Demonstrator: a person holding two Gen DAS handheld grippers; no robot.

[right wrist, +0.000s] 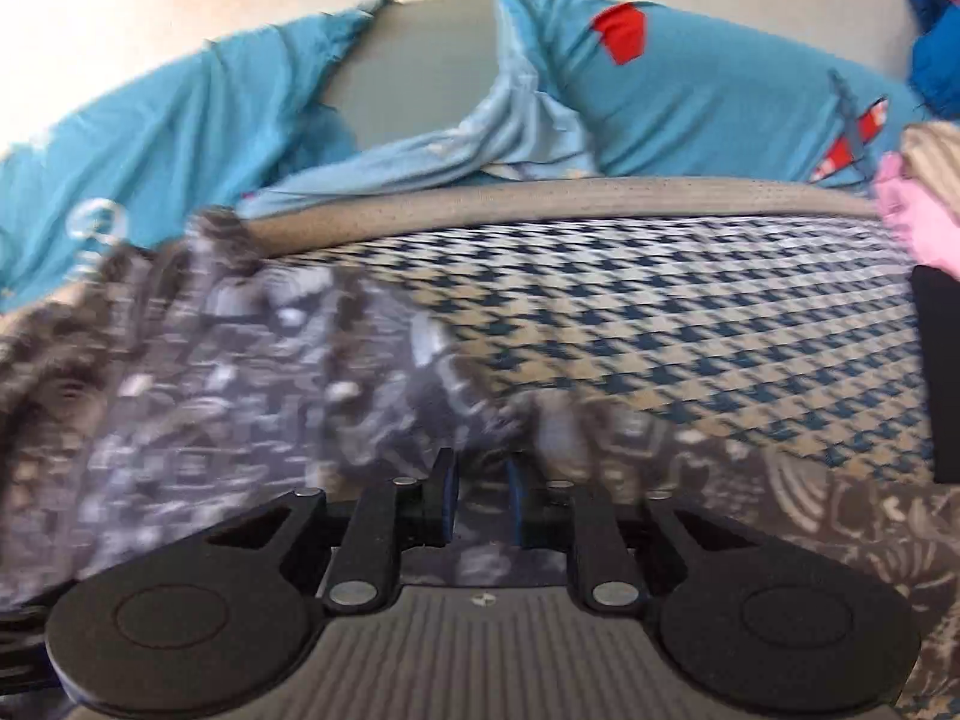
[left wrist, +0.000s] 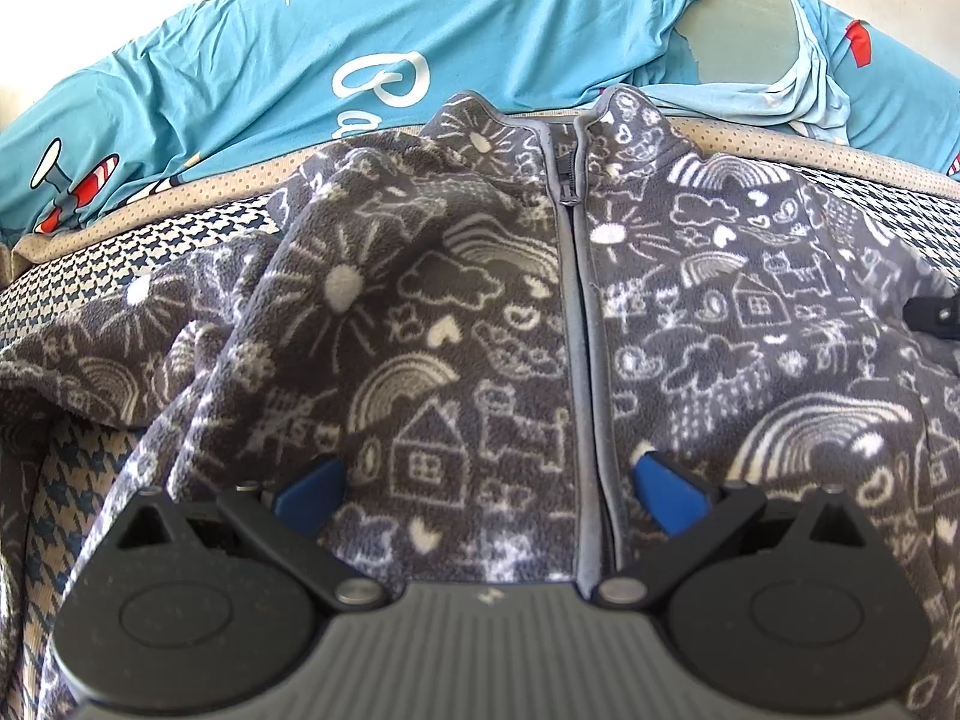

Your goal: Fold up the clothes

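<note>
On the bed, keep the right gripper pinching the fleece hem; left gripper, spread, pins the front.

Jacket spread on the mattress, lying under and ahead of the left tool, zipper running straight away from it, collar at the far end. Bedsheet bunched behind the collar. From the right tool: jacket ahead and to its left, bare mattress ahead-right, pink cloth at far right.
</note>
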